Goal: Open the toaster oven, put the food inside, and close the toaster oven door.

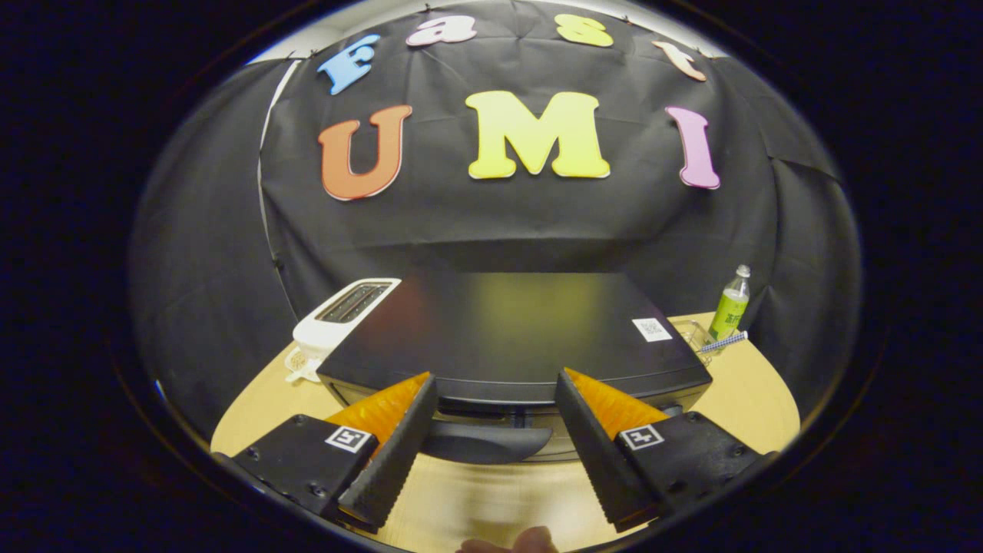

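1. Toaster (pixel 338 319), white two-slot, is sitting on the tabletop (pixel 768 399) just beside the toaster oven's left rear corner.
2. Toaster oven (pixel 511 334), black, is sitting mid-tabletop directly ahead of the tongs (pixel 495 384); its flat top is carrying a small white sticker (pixel 651 329) near the right edge.
3. Oven handle (pixel 488 443) is showing dark and curved below the front edge, between the two fingers; door is looking closed.
4. Tongs are hanging wide apart, gripping nothing, fingertips near the oven's top front edge; cannot tell if they are touching it.
5. Green bottle (pixel 730 305) is standing upright at the far right, well apart from the tongs, with a small clear container (pixel 695 336) just beside it.
6. Food is not something I can identify.
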